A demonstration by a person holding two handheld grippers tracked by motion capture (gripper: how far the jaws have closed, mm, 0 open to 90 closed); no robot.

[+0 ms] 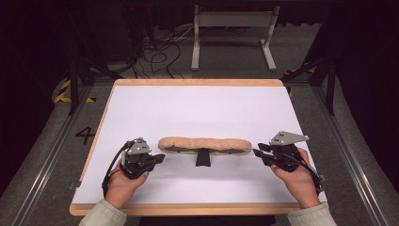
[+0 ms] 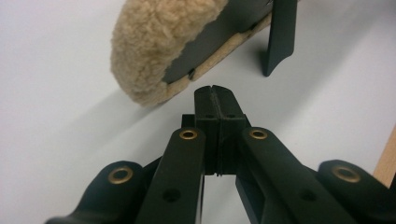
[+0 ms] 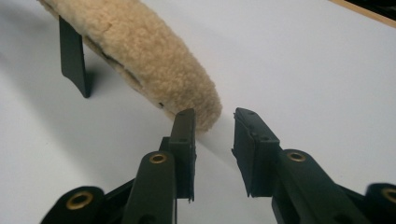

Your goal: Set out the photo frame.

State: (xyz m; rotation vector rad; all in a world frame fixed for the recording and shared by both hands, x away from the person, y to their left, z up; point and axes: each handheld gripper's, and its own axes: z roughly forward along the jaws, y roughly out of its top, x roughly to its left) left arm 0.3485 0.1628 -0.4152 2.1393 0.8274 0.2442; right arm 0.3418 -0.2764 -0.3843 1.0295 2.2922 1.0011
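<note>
The fleece pad (image 1: 204, 145) lies lengthwise across the near middle of the white table (image 1: 197, 108), fuzzy cover up, with a short black stub (image 1: 203, 158) jutting from its near edge towards the person. It sits between the two grippers, so each hand can come at one end.

The left gripper (image 1: 159, 158) rests just beside the pad's left end, its jaws pressed together on nothing; in the left gripper view the closed tips (image 2: 215, 93) sit just short of the fleece edge (image 2: 154, 51), apart from it. Closed like this, it looks ready to nudge or steady that end rather than grasp it.

The right gripper (image 1: 258, 152) points at the pad's right end with jaws partly spread. In the right gripper view (image 3: 215, 119) the rounded fleece tip (image 3: 205, 109) lies just beyond the gap, not pinched. That spread probably suits taking the thick end.
</note>
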